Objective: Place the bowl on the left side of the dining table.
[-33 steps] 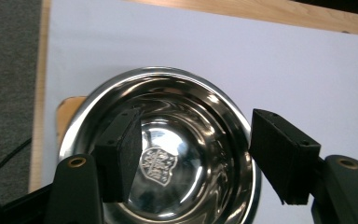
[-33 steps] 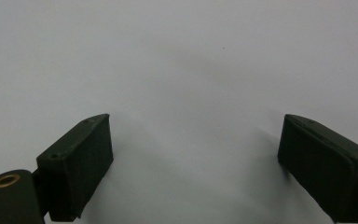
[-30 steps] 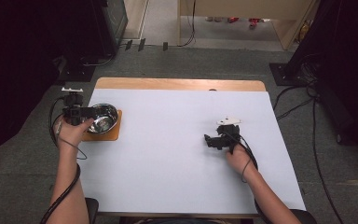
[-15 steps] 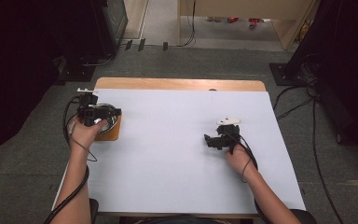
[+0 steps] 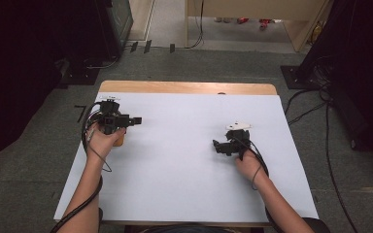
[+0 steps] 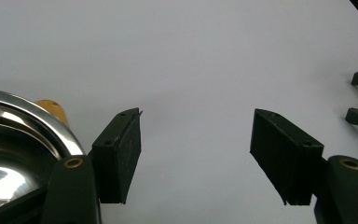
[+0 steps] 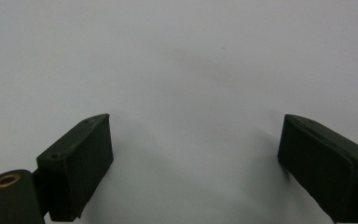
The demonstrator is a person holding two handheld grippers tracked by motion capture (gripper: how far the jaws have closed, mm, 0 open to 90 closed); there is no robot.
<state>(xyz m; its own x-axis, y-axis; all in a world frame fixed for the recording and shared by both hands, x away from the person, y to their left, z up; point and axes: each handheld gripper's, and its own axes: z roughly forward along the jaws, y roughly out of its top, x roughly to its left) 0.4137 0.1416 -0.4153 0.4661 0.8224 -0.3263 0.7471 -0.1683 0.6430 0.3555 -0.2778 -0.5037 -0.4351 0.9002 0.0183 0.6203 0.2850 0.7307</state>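
Left gripper view | steel bowl (image 6: 14, 140) unlabelled | left gripper (image 6: 196, 154) agape

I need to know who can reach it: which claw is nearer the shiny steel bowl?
Left. The left claw sits right beside the steel bowl, whose rim lies by its jaw. The right claw rests far across the white table.

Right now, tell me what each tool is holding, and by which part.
Nothing is held. The left tool has open jaws over bare white table, with the steel bowl beside it, ungripped. The right tool is open too.
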